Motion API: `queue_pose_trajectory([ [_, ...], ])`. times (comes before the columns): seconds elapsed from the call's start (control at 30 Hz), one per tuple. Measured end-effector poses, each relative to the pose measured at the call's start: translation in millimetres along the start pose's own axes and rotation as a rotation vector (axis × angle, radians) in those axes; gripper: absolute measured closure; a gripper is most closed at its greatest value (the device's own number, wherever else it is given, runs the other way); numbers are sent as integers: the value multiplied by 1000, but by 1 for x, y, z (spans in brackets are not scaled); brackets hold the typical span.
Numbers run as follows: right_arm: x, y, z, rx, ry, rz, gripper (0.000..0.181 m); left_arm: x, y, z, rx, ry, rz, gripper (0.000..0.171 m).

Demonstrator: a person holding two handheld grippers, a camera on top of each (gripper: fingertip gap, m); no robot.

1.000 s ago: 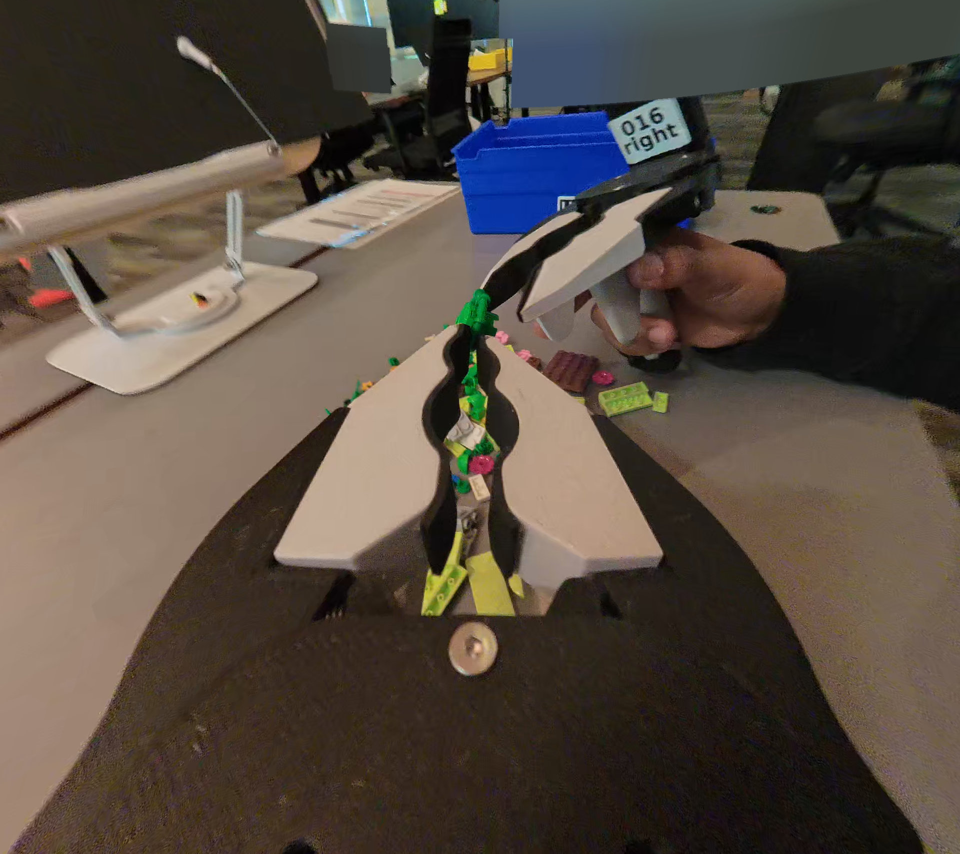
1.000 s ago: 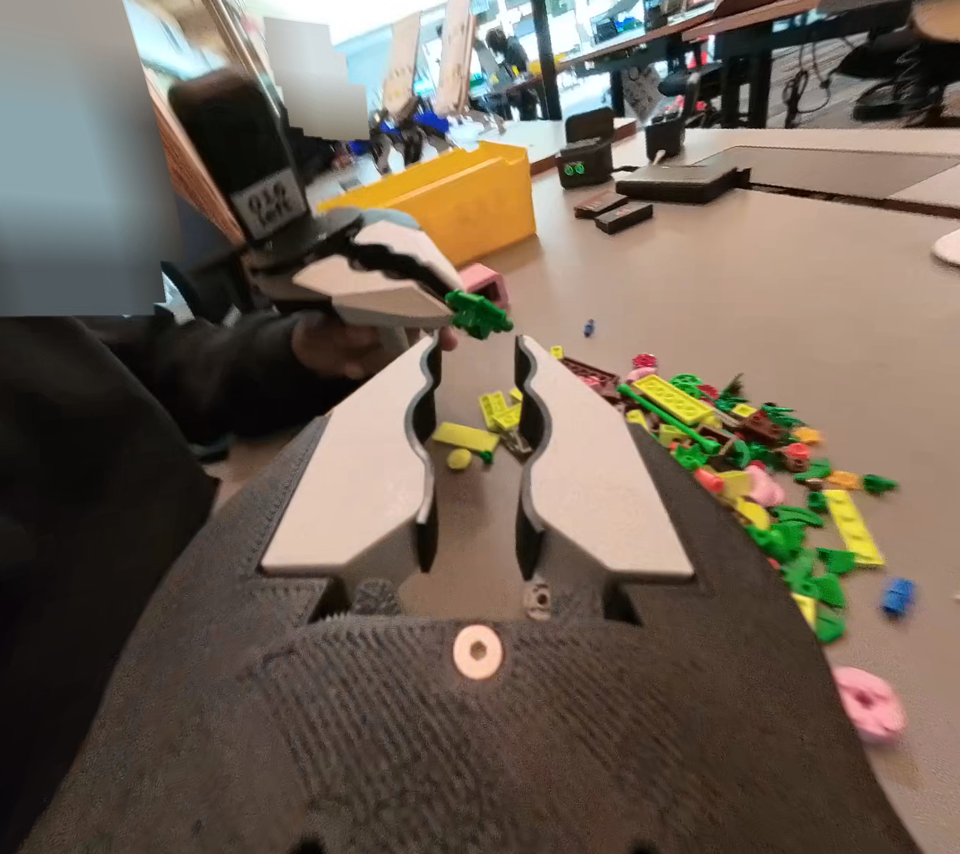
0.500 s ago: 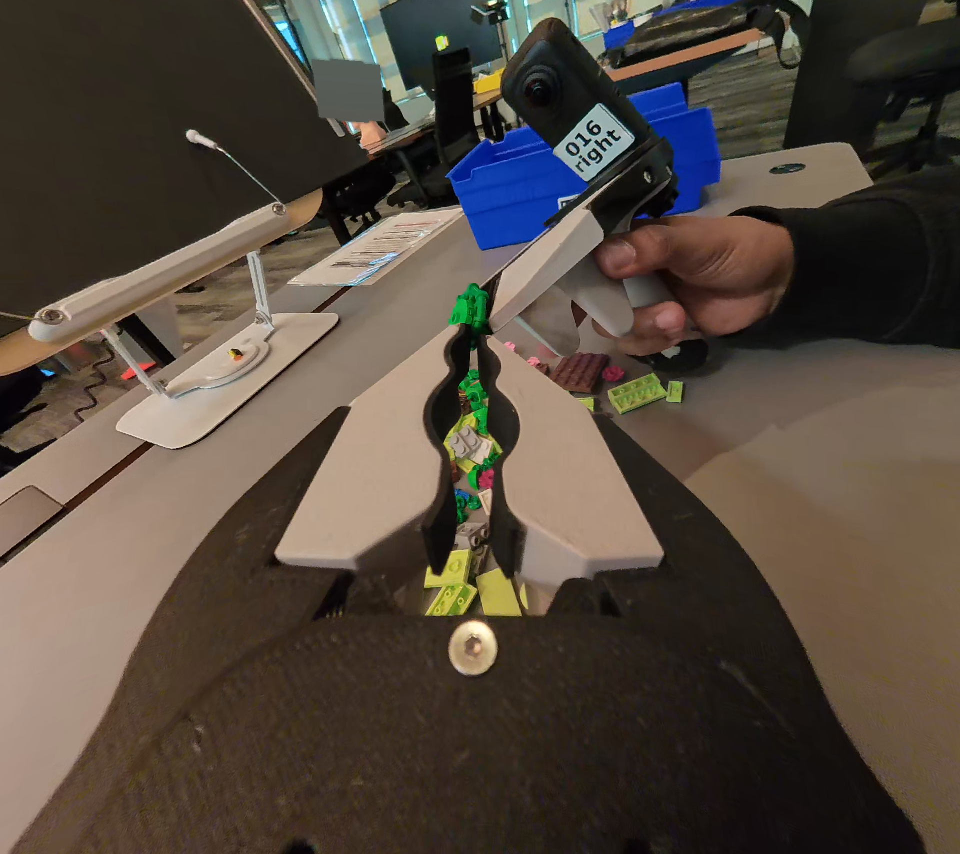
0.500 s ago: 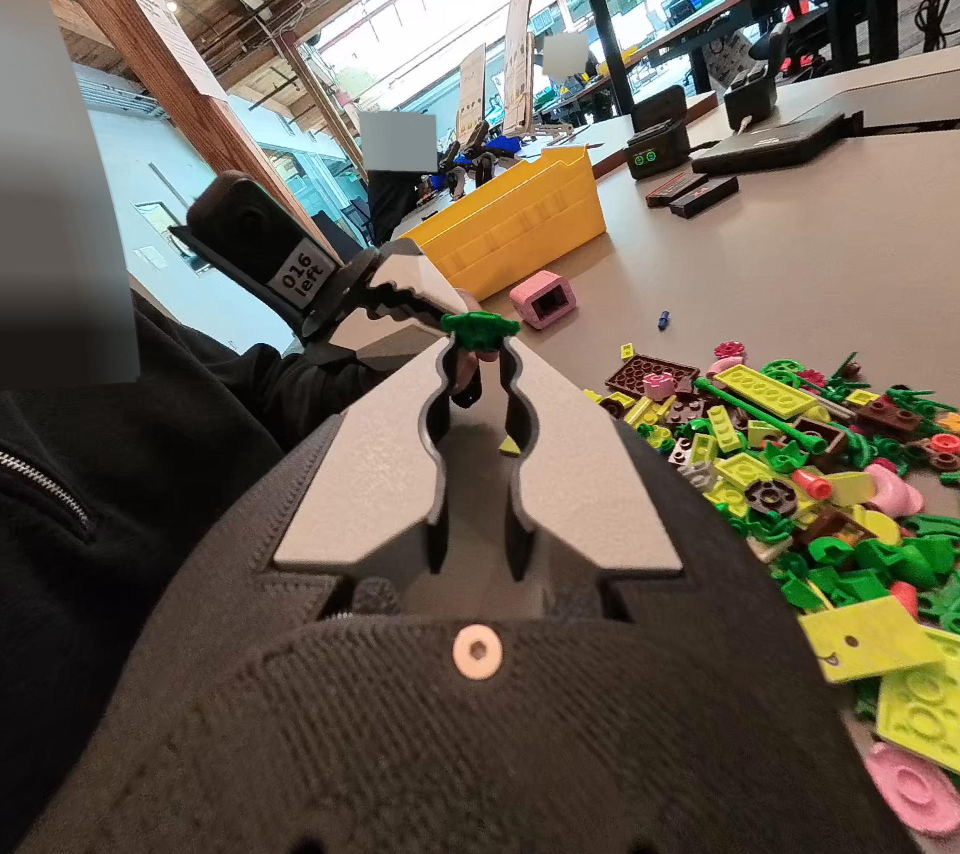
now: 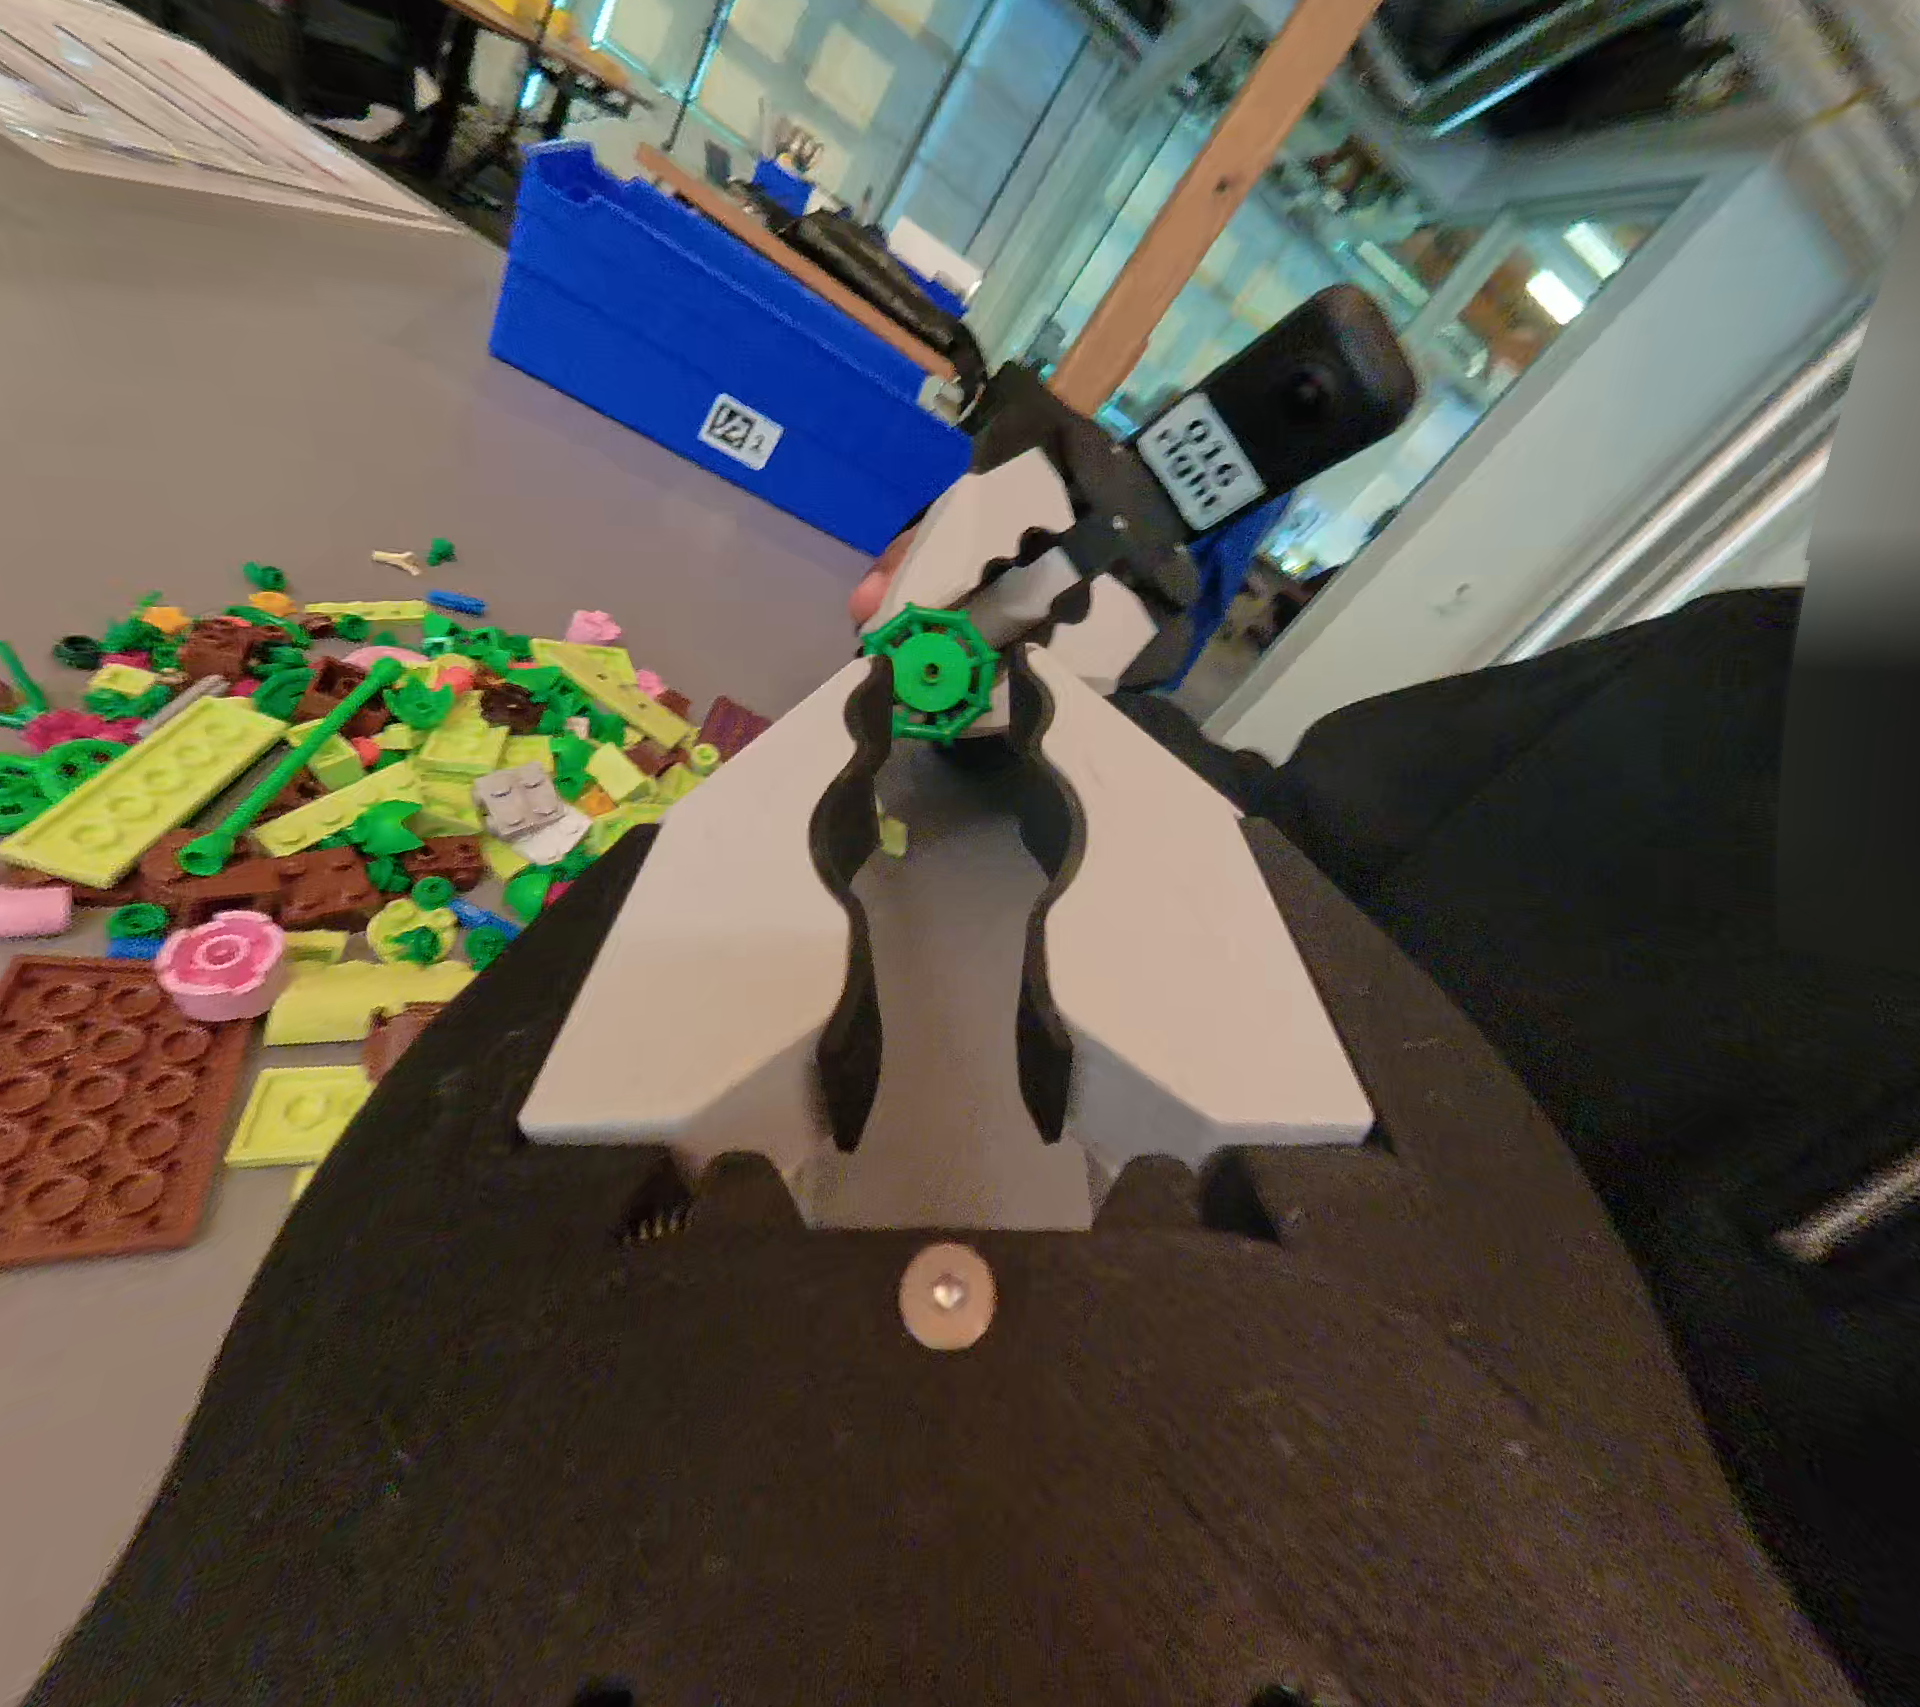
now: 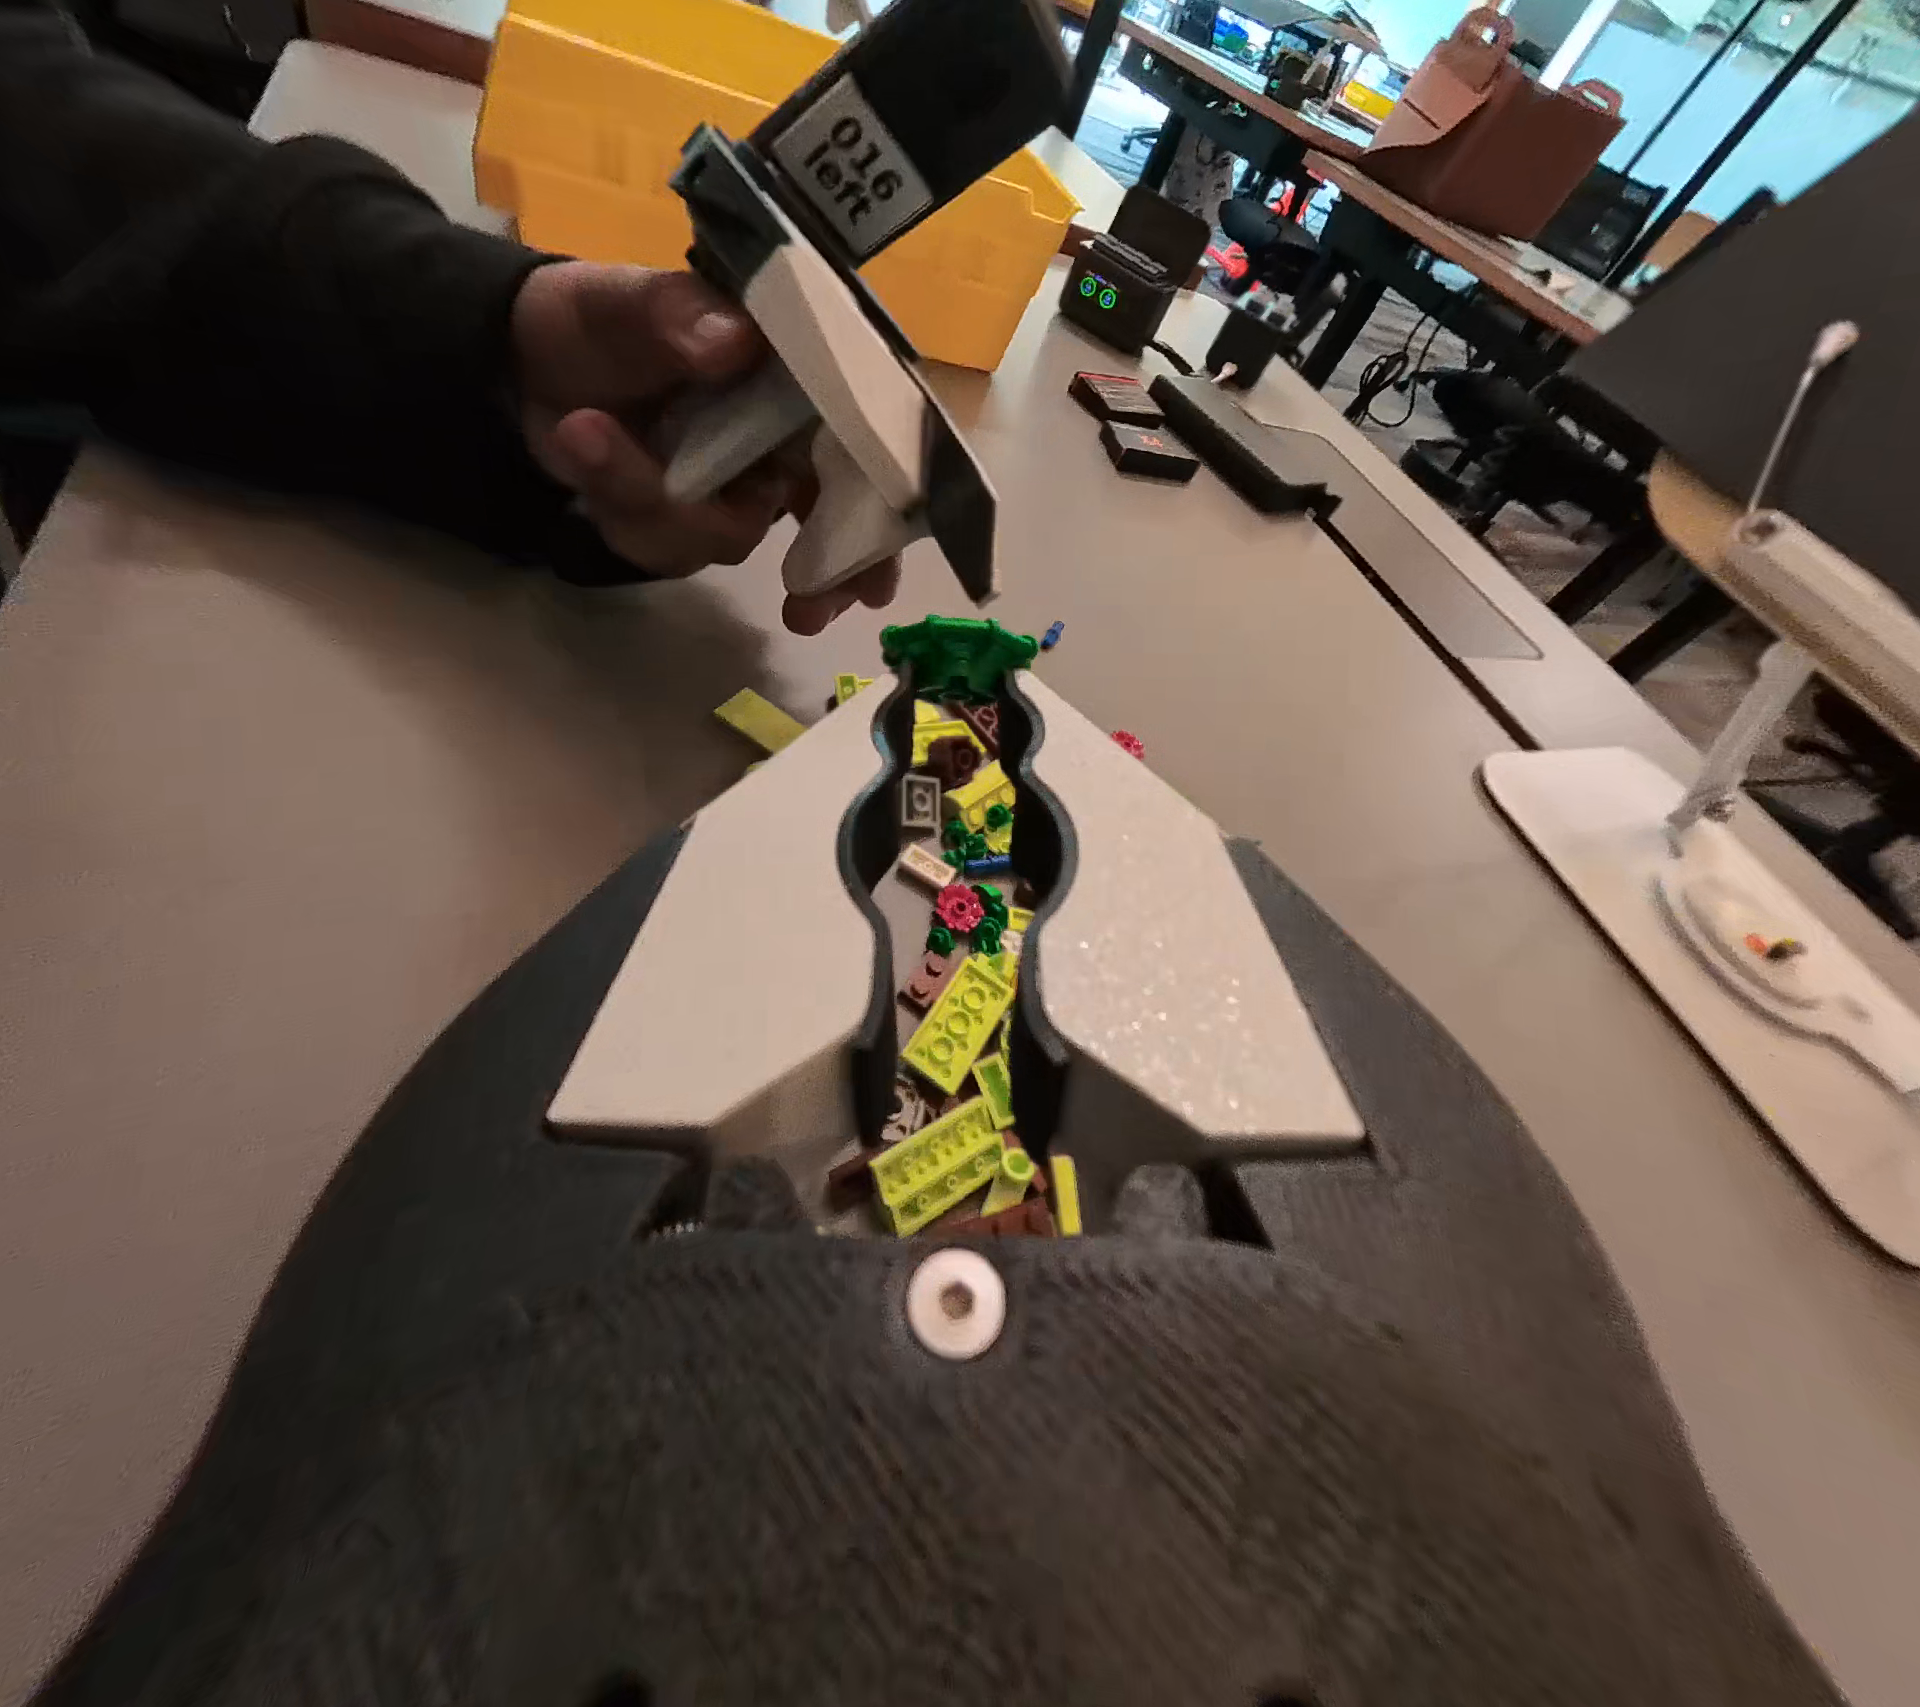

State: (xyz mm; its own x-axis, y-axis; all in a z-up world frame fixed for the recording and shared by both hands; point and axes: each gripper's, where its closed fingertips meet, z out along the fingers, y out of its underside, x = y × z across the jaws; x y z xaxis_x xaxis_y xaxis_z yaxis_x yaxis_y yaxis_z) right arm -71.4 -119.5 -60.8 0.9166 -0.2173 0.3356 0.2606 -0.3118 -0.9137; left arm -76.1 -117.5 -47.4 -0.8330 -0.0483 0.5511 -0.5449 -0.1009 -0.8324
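A small green round toy piece with a hub and spokes (image 5: 928,673) (image 6: 956,649) is held in the air over the grey table (image 5: 208,410). My right gripper (image 6: 958,678) is shut on it at the fingertips. In the left wrist view the right gripper (image 5: 987,629) comes in from the upper right. My left gripper (image 5: 948,689) is open, with its tips either side of the piece and no grip on it. In the right wrist view the left gripper (image 6: 971,587) hangs just above the piece, held by a hand in a dark sleeve (image 6: 623,410).
A pile of green, lime, brown and pink toy bricks (image 5: 312,774) (image 6: 956,982) lies on the table below. A brown studded plate (image 5: 94,1107) and a pink flower piece (image 5: 218,961) lie nearby. A blue bin (image 5: 675,348), a yellow bin (image 6: 644,99) and a white monitor stand (image 6: 1714,961) are at the edges. Only a small space, under 4 cm, lies between the two pairs of fingers. The brown studded plate (image 5: 94,1107) is about 15 centimeters from both grippers' fingertips.
My left gripper held the green piece and has opened and let go. My right gripper closed on it and now holds it. Both grippers have swung to new angles.
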Motion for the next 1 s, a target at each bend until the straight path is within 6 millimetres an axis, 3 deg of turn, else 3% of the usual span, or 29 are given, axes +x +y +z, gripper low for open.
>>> queue_pose_trajectory([
  [0.17,-5,1,3,-20,8,-68,169,-7,9,3,-74,-107,126,150],
  [0.47,-8,4,3,-57,43,-200,169,-5,13,5,-95,-79,82,159],
  [0.87,-7,-4,0,-1,31,-159,169,-2,8,4,-70,-63,90,159],
  [0.93,-4,-6,-1,23,63,-185,157,-3,2,2,-24,-58,67,171],
  [1.0,-4,-7,-1,36,73,-201,151,-2,0,1,-2,-35,33,171],
])
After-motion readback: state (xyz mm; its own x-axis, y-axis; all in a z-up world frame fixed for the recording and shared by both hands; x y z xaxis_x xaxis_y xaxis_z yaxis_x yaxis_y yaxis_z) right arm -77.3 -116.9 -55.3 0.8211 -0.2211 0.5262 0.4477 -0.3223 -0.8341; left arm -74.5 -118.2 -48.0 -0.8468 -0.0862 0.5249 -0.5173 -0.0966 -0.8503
